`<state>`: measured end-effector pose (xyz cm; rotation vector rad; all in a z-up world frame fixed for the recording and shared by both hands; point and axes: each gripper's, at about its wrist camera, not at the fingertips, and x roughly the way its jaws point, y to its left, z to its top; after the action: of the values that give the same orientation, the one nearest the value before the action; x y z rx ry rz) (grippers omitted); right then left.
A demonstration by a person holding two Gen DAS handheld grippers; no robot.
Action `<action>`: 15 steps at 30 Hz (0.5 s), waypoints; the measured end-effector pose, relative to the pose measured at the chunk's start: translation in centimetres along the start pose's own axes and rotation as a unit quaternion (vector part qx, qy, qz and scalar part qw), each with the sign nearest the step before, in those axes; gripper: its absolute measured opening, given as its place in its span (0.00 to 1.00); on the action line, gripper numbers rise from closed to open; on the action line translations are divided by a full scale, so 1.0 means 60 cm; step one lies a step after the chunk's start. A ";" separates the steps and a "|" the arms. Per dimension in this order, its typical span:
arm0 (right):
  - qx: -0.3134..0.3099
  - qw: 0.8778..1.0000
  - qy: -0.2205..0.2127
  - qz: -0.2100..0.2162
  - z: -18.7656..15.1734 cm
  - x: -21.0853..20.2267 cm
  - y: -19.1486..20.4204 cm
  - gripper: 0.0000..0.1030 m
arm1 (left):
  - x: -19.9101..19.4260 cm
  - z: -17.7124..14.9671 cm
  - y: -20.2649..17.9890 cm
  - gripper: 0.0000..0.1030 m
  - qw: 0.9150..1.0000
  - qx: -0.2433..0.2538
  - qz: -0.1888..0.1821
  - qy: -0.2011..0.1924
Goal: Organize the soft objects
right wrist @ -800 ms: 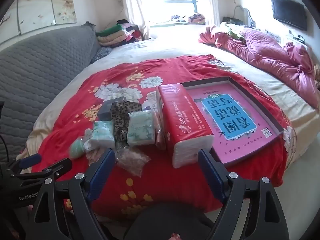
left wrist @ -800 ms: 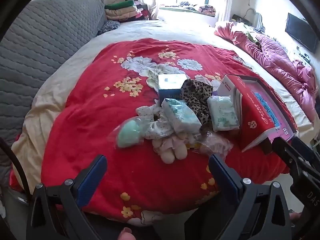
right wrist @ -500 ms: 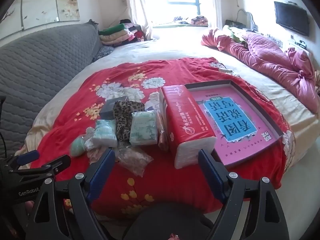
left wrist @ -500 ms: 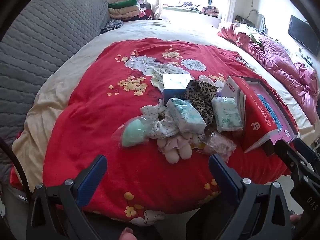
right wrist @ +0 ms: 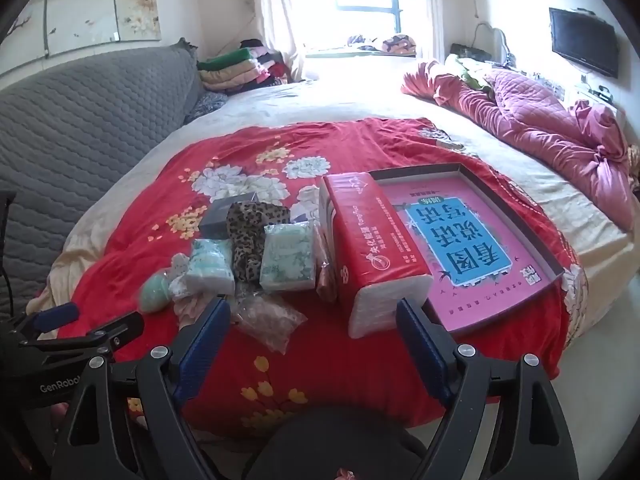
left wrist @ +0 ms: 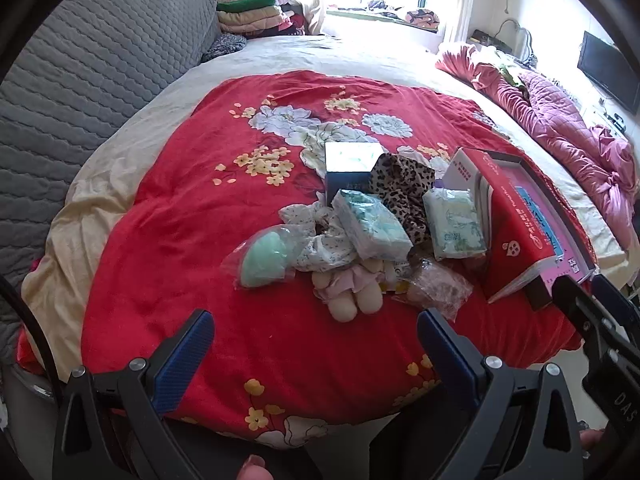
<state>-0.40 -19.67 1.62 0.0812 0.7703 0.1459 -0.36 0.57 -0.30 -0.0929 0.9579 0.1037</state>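
Observation:
A heap of soft things lies on the red flowered blanket: a mint sponge in a clear bag, a floral cloth, two tissue packs, a leopard-print cloth, a small plush toy and a pinkish bag. A red tissue pack lies beside a pink box tray. My left gripper is open and empty, short of the plush toy. My right gripper is open and empty, near the red pack's end.
A blue-white box stands behind the heap. A grey quilted headboard runs along the left. A crumpled pink quilt lies at the right, folded clothes at the far corner by the window, a TV on the wall.
Both grippers have tilted or lifted slightly, so the heap and tray sit lower in both views. Nothing on the bed has moved. Both grippers stay open.

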 end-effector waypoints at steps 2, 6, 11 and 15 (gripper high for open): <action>0.006 1.000 0.003 0.001 0.000 0.002 -0.005 0.83 | 0.000 -0.001 -0.002 0.99 1.000 0.001 0.000 0.001; 0.011 1.000 0.007 -0.004 0.000 0.004 -0.010 0.83 | 0.000 0.000 -0.002 0.99 1.000 0.004 -0.001 -0.002; 0.003 1.000 0.002 -0.013 -0.002 0.002 -0.004 0.83 | -0.001 -0.001 -0.006 0.99 1.000 0.010 -0.001 -0.004; 0.004 1.000 0.007 -0.012 -0.004 0.001 -0.004 0.83 | -0.002 0.000 -0.008 0.99 1.000 0.011 0.000 -0.005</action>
<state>-0.51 -19.88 1.37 0.0787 0.7848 0.1215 -0.38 0.09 -0.21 -0.0722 0.9489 0.0943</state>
